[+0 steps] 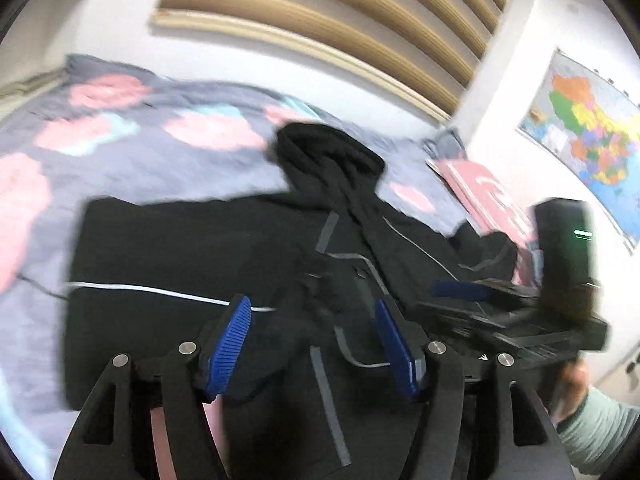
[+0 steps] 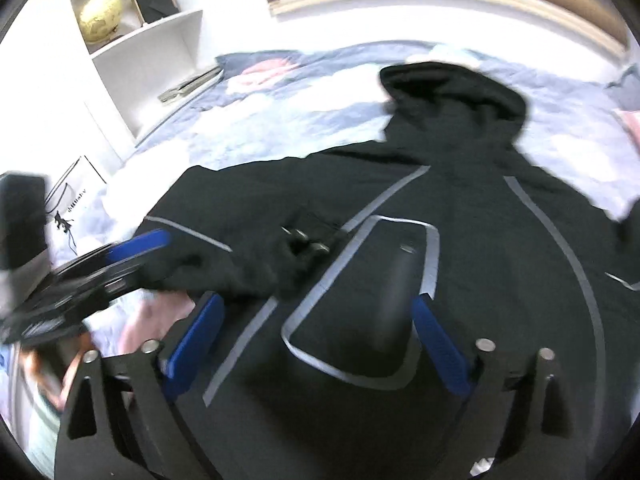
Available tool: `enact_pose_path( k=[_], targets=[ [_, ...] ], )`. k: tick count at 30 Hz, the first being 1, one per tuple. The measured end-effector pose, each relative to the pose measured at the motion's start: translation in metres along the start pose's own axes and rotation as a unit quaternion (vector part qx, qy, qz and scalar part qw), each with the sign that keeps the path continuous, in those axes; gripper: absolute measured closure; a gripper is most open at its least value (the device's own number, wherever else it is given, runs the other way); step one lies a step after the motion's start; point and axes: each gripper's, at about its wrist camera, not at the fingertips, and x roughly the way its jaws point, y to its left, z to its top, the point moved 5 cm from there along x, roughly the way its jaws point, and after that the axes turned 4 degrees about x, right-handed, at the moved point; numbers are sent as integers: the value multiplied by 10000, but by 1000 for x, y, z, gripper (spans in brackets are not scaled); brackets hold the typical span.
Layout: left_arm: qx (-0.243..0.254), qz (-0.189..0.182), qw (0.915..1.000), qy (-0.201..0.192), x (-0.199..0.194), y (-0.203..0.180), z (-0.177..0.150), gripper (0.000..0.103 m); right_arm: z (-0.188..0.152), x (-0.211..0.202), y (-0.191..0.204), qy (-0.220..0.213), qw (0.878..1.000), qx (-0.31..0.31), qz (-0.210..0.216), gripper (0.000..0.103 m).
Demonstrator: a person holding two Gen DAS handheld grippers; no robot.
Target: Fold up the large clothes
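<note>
Bedroom walls in white close in the scene, with a slatted tan headboard (image 1: 320, 20) behind a bed (image 1: 132, 136) covered in grey-blue bedding with pink blotches.

From the left wrist view, the left gripper (image 1: 316, 340) hangs over the near part of a black hooded jacket (image 1: 180, 248), its blue-padded fingers (image 1: 230, 344) spread wide with dark cloth showing between them but nothing pinched. The jacket's left edge runs fairly straight, and beyond it open bedding stretches toward the far left side of the bed. Its hood (image 1: 328, 152) points toward the headboard, bunched and dark. Right of the jacket a pink flat item (image 1: 484, 192) lies on the bedding near the wall, where a coloured map (image 1: 588, 132) hangs.

From the right wrist view, the right gripper (image 2: 320, 340) is also spread apart, hovering above a grey-taped panel (image 2: 360, 300) on the jacket; whether its pads touch the cloth cannot be told through the blur. The left gripper shows at the left (image 2: 100, 272), just beside the jacket's near-left edge. Past the hood (image 2: 456, 92) pale bedding lies bare up to the headboard. White shelves (image 2: 140, 40) stand at the bed's far left, holding a yellowish globe (image 2: 100, 16).
</note>
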Motion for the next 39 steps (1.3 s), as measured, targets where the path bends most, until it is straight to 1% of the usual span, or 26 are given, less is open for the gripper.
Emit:
enact_pose_path(
  k=[1,2,4,7,9,10,11,12,13,16,18,21,24,27,29,31,34,36,37,38,39],
  targets=[
    [-16,163,9999,-45,-8,7,1,37,4,15,1,125,9998,132,51,17],
    [-22,283,9996,-70,-14,13,2,37,6,28,1,225,9994,243,106,20],
    [-5,576,9983,-95,-26,25,1,37,11,54,3,386,9978,481,261,21],
    [-17,869,9962,-90,-38,41,-5,37,12,82,4,524,9969,572,138,23],
    [-112,985,9951,-48,-36,51,-8,37,12,97,8,599,9966,560,99,39],
    [-182,1038,9944,5,-34,56,-10,37,12,104,10,673,9964,513,99,58],
    [-212,1072,9940,35,-29,60,-9,37,12,108,14,717,9963,456,115,64],
    [-239,1128,9933,62,-26,62,-9,37,14,106,17,646,9972,367,54,66],
    [-239,1162,9929,73,-23,62,-8,38,16,102,19,567,9980,269,15,71],
    [-152,1125,9935,56,-15,55,-1,38,25,73,23,175,9996,-128,-163,73],
    [-86,1074,9942,31,-13,48,4,38,33,53,20,-22,9995,-192,-262,74],
    [57,1039,9946,32,-5,31,13,38,44,21,3,-271,9987,-125,-412,76],
    [245,1006,9946,45,5,10,23,38,53,-16,-26,-585,9954,-63,-751,76],
    [417,950,9946,-7,17,-12,35,38,59,-52,-67,-842,9905,106,-1081,76],
    [474,909,9947,29,29,-23,40,38,60,-73,-98,-1001,9851,204,-1383,76],
    [493,875,9948,162,48,-33,43,38,57,-92,-135,-1135,9778,357,-1727,76],
    [484,886,9938,456,78,-39,39,38,51,-102,-176,-1129,9713,582,-2009,76],
    [483,917,9918,749,105,-41,31,38,40,-99,-206,-1032,9667,750,-2220,76],
    [500,960,9902,878,117,-41,26,38,35,-95,-215,-967,9658,826,-2260,76],
    [511,1030,9886,973,127,-41,21,38,25,-86,-229,-813,9662,942,-2256,76],
    [520,1158,9861,1076,138,-40,16,38,17,-77,-239,-675,9674,1038,-2210,76]
  ],
)
